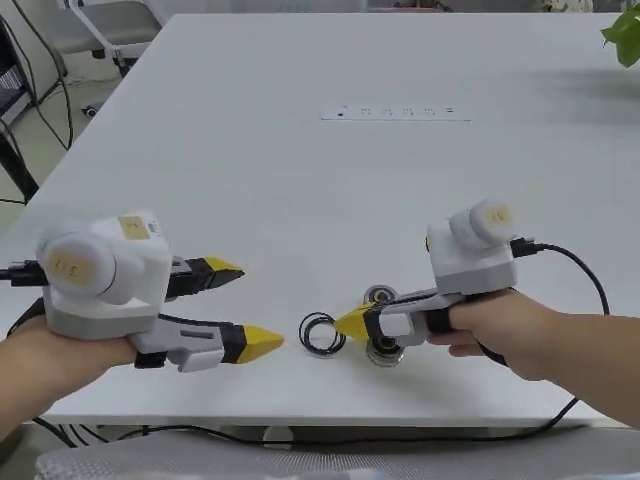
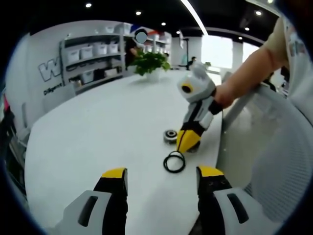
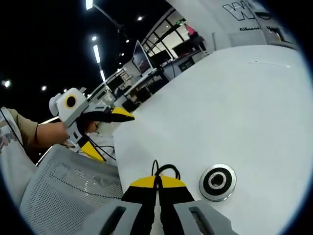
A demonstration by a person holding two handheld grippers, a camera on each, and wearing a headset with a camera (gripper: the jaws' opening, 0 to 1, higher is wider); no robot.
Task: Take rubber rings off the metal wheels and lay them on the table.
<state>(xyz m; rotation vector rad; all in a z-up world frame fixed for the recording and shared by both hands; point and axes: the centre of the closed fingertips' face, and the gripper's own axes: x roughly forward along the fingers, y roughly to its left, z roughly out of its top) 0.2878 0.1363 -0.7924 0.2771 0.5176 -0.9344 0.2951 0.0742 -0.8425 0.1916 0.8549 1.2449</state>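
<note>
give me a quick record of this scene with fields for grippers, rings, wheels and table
left gripper: open, holding nothing, above the table
right gripper: shut, tips at the rubber rings; whether it pinches one is unclear
rubber rings: black, lying on the table, off the wheels
far wheel: bare metal, beside the right gripper
near wheel: partly under the right gripper
table: white

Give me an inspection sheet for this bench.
Surface: white table, no spills seen.
Job's things: black rings flat on the table; far wheel and near wheel by the right claw.
Clutter: socket strip.
Grippers: left claw open, holds nothing; right claw shut, tip at the rings, can't tell if it pinches one.
Cables: cable from the right claw.
Surroundings: plant, chair, shelves.
</note>
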